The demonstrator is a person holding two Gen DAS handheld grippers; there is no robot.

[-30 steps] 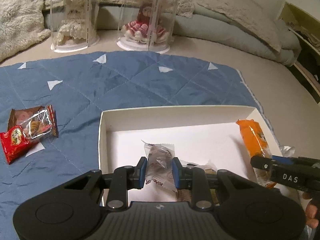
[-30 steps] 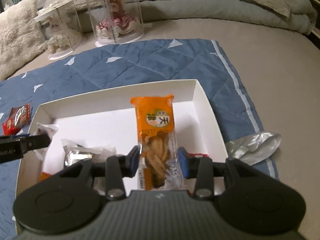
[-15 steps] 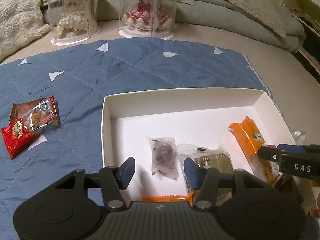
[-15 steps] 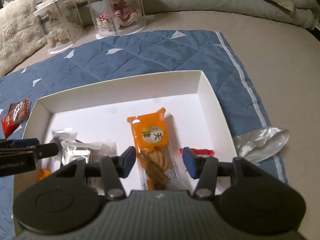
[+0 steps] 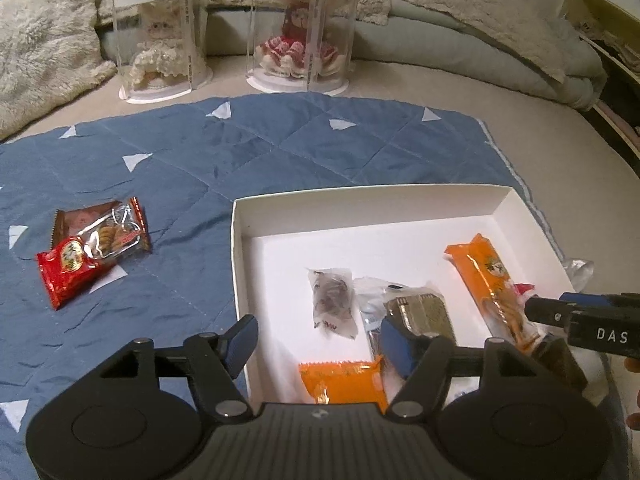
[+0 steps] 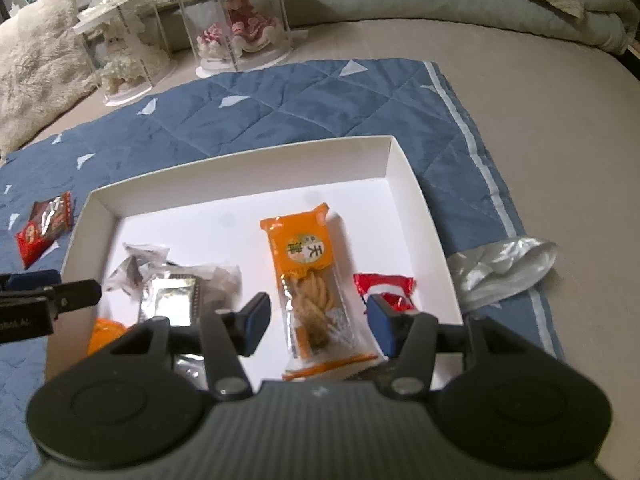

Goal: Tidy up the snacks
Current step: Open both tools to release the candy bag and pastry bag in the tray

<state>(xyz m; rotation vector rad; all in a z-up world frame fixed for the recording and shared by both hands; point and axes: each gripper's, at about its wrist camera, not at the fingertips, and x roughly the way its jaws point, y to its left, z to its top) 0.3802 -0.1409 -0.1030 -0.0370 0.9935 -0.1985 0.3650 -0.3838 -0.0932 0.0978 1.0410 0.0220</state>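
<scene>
L gripper: fingers apart, empty, over near-left edge of white cardboard box.
R gripper: fingers apart, straddling long orange twist-snack pkt.

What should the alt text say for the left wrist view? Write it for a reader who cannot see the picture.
The open left gripper hovers over the near edge of a white box on a blue quilt, holding nothing. Inside lie a clear-wrapped dark snack, a silver packet and a long orange packet. Two red snack packets lie on the quilt to the left.
</scene>
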